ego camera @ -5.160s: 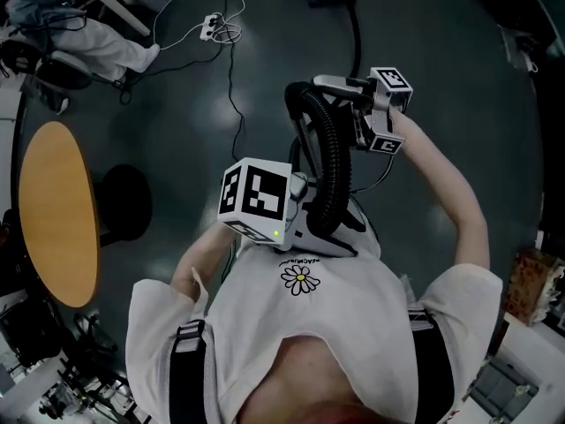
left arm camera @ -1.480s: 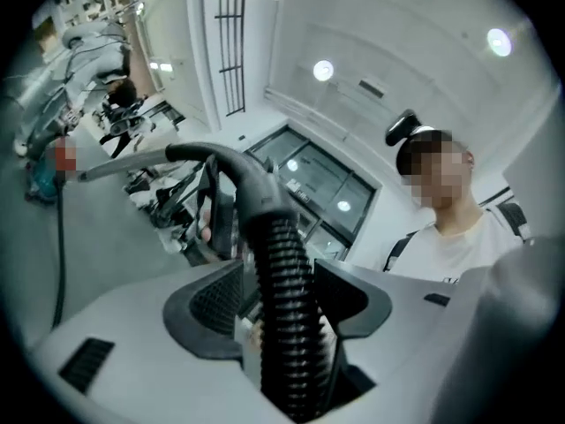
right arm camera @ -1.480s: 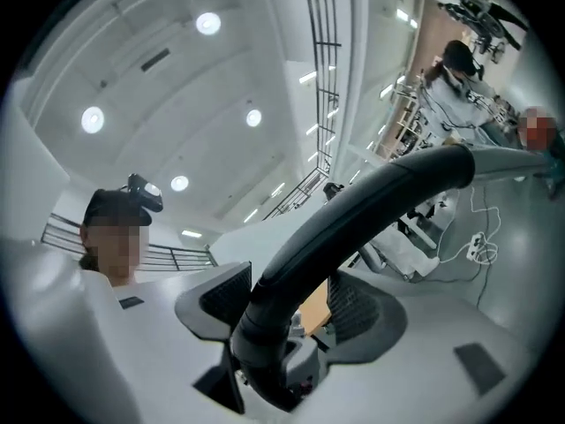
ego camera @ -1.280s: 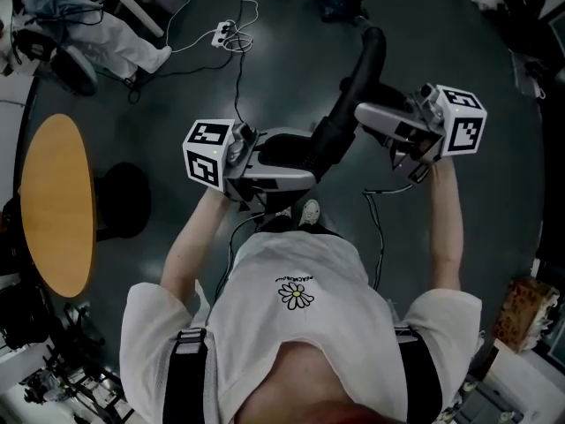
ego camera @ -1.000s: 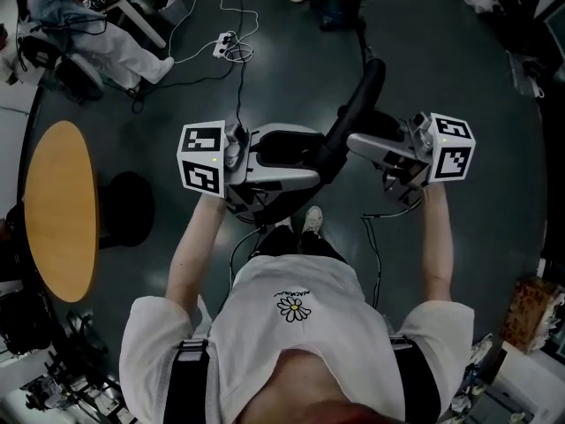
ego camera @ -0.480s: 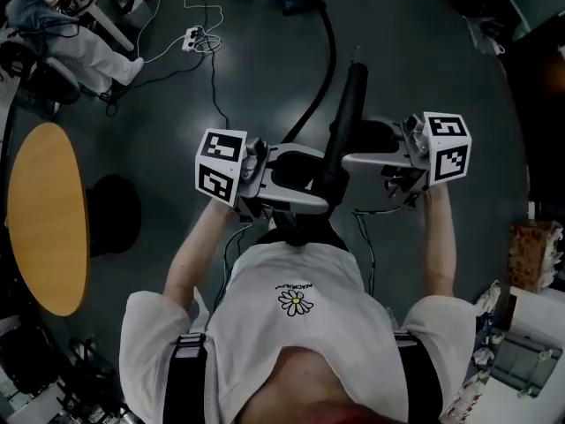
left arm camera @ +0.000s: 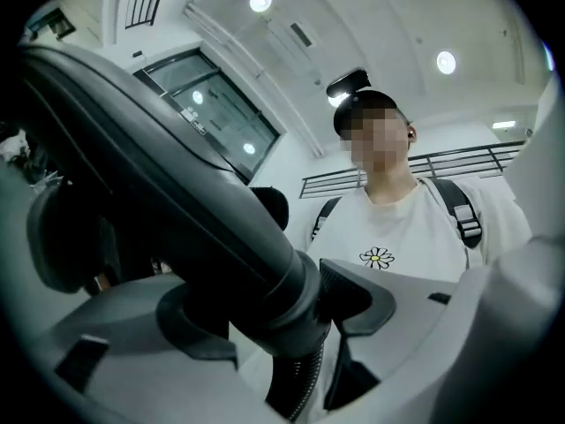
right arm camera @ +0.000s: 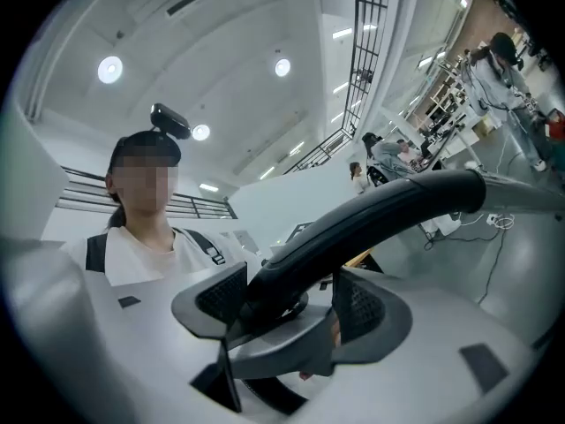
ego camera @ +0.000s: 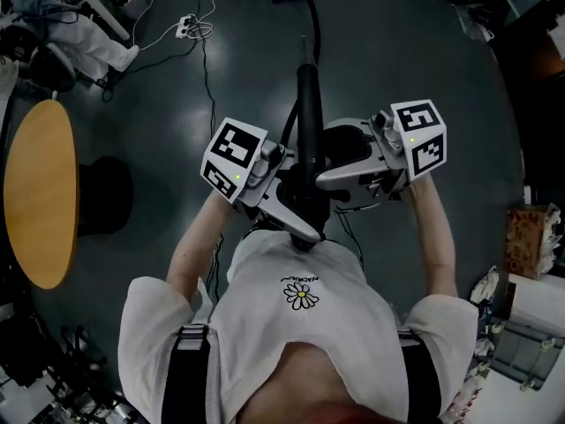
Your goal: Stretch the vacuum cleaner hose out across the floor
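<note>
Hose [ego camera: 308, 122] now runs in a nearly straight line down the middle of the head view, its stiff black end held just in front of the person's chest and its thinner length leading away over the dark floor [ego camera: 424, 69] toward the top edge; a few seconds back it stood doubled in a tight loop between the two grippers, and a second ago it still slanted off to the right, so the bend has been pulled out of it. Left gripper [ego camera: 300, 206] holds the thick collar where the stiff end meets the ribbed part; its own view shows both pads against that collar, yet the jaws are opening, so I judge the grip is being let go rather than tightened. Right gripper [ego camera: 328, 157] sits just beside it, a little further along the stiff tube; its jaws are opening too and already stand wide, one pad near the tube and the other clear of it, so it grips nothing. This reads as the end of the pull; what seems left is to set the near end down on the floor without it curling back. Well off to the left stand a round wooden table [ego camera: 35, 201] and, further up, a power strip [ego camera: 187, 29] with its white cable; neither is near the line.
</note>
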{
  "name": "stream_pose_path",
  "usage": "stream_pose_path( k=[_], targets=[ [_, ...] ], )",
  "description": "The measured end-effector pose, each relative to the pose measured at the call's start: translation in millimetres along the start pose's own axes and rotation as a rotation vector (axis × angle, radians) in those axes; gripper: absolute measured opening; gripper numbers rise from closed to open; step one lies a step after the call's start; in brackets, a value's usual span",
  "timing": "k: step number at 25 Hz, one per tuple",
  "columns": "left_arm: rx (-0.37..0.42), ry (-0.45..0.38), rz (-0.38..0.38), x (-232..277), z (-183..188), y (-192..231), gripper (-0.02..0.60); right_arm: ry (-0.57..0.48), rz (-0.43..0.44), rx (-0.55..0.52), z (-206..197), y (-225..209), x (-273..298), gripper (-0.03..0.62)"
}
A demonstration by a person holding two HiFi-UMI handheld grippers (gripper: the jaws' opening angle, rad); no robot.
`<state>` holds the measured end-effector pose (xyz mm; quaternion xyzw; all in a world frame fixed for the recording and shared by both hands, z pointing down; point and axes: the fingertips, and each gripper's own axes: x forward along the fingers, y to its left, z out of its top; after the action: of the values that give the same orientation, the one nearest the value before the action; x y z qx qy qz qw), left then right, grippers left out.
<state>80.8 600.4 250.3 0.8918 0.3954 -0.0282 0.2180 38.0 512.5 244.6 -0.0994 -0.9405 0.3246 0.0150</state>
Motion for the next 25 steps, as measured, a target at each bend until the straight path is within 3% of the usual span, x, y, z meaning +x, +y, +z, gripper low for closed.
stream_pose_path(
  k=[6,8,11,13,25],
  targets=[
    [-0.042,0.235,0.115,56.1,-70.4,-2.1,0.270,0.220,-0.012,-0.026,-76.1,32.5,-1.1,0.287],
    [-0.092,0.280,0.146,66.1,-92.7,4.0,0.269,0.299,-0.027,-0.032,-100.8,34.1,-5.1,0.287],
    [-0.223,0.213,0.136,74.8,-106.4,12.5,0.268,0.342,-0.048,-0.034,-126.3,32.5,-12.5,0.287],
    [-0.265,0.168,0.129,77.3,-107.5,14.3,0.268,0.336,-0.061,-0.033,-133.5,31.7,-14.1,0.288],
    [-0.262,0.168,0.138,66.6,-98.6,27.0,0.268,0.316,-0.096,-0.067,-122.2,19.7,-19.7,0.288]
  ],
)
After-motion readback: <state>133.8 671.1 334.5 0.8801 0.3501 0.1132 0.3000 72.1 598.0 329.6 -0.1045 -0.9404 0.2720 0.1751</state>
